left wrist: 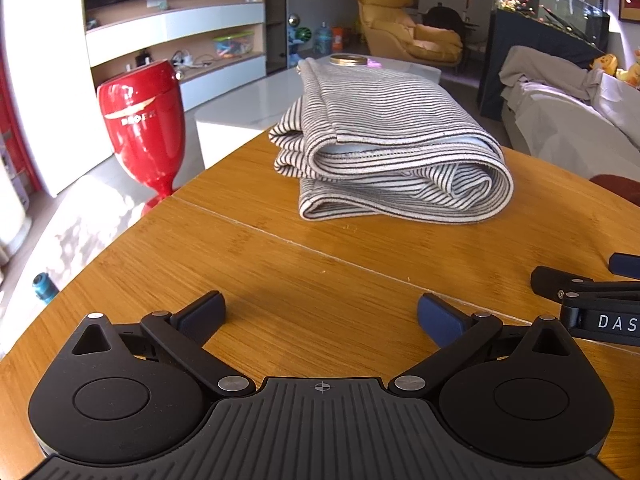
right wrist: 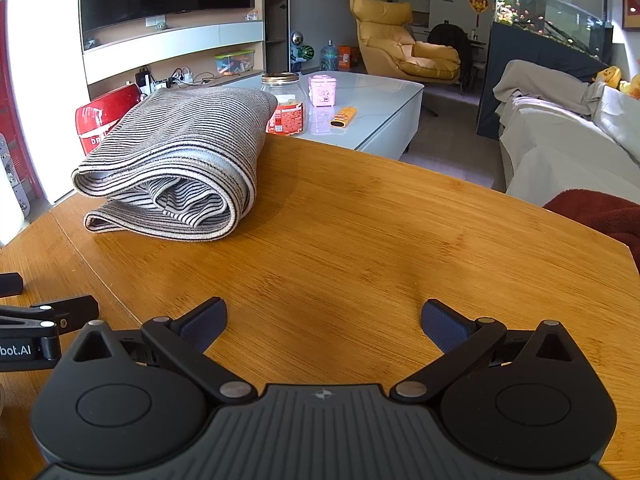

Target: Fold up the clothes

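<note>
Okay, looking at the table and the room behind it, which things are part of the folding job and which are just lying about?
Part of the job:
striped garment, folded in a stack on the wooden table
left gripper, fingers open, empty
right gripper, fingers open, empty

Just lying about:
jar
pink box
orange remote
red vase
yellow armchair

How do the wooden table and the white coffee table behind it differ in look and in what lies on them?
The wooden table is orange-brown with visible grain; the white coffee table is pale and glossy. The wooden table carries a folded striped garment; the coffee table carries a jar, a pink box and an orange object. Both tops are flat.
</note>
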The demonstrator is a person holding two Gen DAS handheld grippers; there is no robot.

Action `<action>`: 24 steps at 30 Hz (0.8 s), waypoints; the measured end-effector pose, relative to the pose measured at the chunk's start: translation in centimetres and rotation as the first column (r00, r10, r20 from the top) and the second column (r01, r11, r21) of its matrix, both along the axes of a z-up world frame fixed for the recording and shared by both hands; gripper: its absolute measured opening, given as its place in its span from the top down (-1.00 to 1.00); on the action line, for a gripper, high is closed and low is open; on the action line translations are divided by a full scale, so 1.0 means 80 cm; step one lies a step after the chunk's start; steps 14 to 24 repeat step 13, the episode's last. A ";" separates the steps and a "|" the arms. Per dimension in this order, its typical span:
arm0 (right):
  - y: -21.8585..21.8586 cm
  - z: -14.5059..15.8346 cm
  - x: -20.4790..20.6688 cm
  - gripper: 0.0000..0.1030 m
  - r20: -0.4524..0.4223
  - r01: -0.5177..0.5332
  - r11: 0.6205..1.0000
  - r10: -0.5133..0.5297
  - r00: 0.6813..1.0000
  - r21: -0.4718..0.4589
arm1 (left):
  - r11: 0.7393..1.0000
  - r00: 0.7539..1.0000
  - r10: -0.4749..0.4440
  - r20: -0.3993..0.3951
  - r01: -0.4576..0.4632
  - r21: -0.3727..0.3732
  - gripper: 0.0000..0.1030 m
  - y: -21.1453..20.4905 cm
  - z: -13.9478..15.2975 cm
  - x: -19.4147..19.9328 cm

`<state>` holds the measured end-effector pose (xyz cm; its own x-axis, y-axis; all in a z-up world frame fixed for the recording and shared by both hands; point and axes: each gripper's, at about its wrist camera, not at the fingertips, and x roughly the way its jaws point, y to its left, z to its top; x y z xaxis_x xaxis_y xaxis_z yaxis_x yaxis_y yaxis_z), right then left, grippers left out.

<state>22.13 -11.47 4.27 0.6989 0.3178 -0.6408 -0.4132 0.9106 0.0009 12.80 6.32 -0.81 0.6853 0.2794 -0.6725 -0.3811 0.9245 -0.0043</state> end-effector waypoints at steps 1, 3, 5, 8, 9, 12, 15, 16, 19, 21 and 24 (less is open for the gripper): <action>0.000 0.000 0.000 -1.00 0.000 0.000 1.000 0.000 1.000 0.000 | 1.000 1.000 0.000 0.000 0.000 0.000 -1.00 0.000 0.000 0.000; 0.000 0.000 0.000 -1.00 0.000 0.000 1.000 0.000 1.000 0.000 | 1.000 1.000 -0.001 -0.001 0.001 0.001 -1.00 -0.001 -0.001 0.000; 0.000 0.000 0.000 -1.00 0.000 0.000 1.000 0.000 1.000 0.000 | 1.000 1.000 -0.001 -0.003 0.001 0.002 -1.00 -0.002 -0.001 0.000; 0.000 0.000 0.000 -1.00 0.000 0.000 1.000 0.000 1.000 0.000 | 1.000 1.000 -0.001 -0.005 0.001 0.002 -1.00 -0.002 0.000 0.000; 0.000 0.000 0.000 -1.00 0.000 0.000 1.000 0.000 1.000 0.000 | 1.000 1.000 -0.002 -0.005 0.002 0.002 -1.00 -0.002 0.000 0.001; 0.000 0.000 0.000 -1.00 0.000 0.000 1.000 0.000 1.000 0.000 | 1.000 1.000 -0.024 0.007 0.024 -0.017 -1.00 0.001 0.001 0.000; 0.000 0.000 0.000 -1.00 0.000 0.000 1.000 0.000 1.000 0.000 | 0.999 0.999 -0.037 0.016 0.037 -0.029 -1.00 0.003 0.002 0.000; 0.000 0.000 0.000 -1.00 0.000 0.000 1.000 0.000 1.000 0.000 | 0.999 0.999 -0.037 0.016 0.037 -0.029 -1.00 0.003 0.002 0.000; 0.000 0.000 0.000 -1.00 0.000 0.000 1.000 0.000 1.000 0.000 | 0.999 0.999 -0.037 0.016 0.037 -0.029 -1.00 0.003 0.002 0.000; 0.000 0.000 0.000 -1.00 0.000 0.000 1.000 0.000 1.000 0.000 | 0.999 0.999 -0.037 0.016 0.037 -0.029 -1.00 0.003 0.002 0.000; 0.000 0.000 0.000 -1.00 0.000 0.000 1.000 0.000 1.000 0.000 | 0.999 0.999 -0.037 0.016 0.037 -0.029 -1.00 0.003 0.002 0.000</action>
